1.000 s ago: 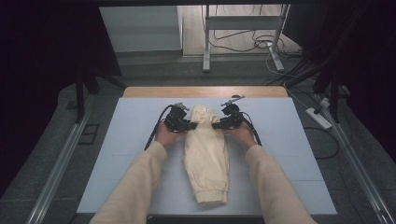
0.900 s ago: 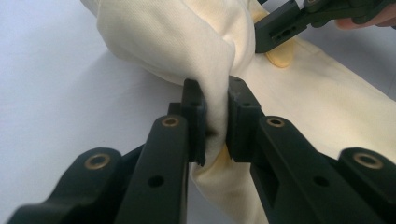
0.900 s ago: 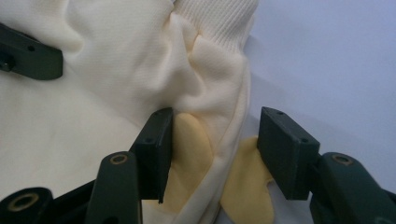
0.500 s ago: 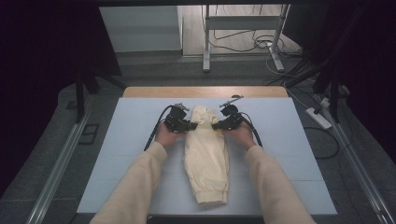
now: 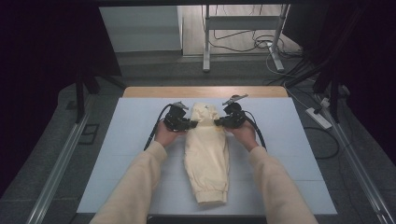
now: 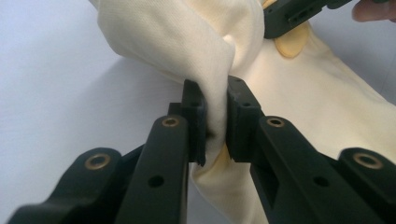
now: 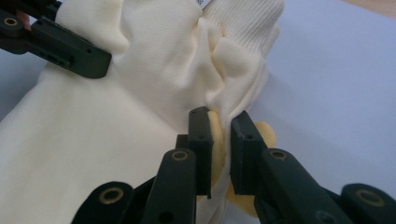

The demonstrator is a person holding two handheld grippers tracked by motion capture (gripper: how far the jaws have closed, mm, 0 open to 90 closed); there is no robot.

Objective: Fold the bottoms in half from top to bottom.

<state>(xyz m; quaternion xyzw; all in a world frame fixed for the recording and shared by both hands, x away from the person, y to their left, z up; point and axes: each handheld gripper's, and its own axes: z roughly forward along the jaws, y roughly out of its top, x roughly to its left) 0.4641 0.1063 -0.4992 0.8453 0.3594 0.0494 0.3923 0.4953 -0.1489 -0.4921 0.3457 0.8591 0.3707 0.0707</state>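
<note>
A cream garment (image 5: 206,154), folded long and narrow, lies on the white table top (image 5: 121,154) with its ribbed hem toward the person. My left gripper (image 5: 190,125) pinches the garment's left edge near its far end; in the left gripper view the cream fabric (image 6: 177,42) is bunched between the jaws of the left gripper (image 6: 215,122). My right gripper (image 5: 216,122) pinches the right edge at the same height. In the right gripper view a fold of the garment (image 7: 116,130) sits between the jaws of the right gripper (image 7: 219,149), and the ribbed collar (image 7: 243,23) lies beyond.
A wooden strip (image 5: 205,91) borders the table's far edge. Metal rails (image 5: 56,172) run down both sides. A power strip (image 5: 318,117) and cables lie on the floor at right, and desk legs (image 5: 205,42) stand beyond the table.
</note>
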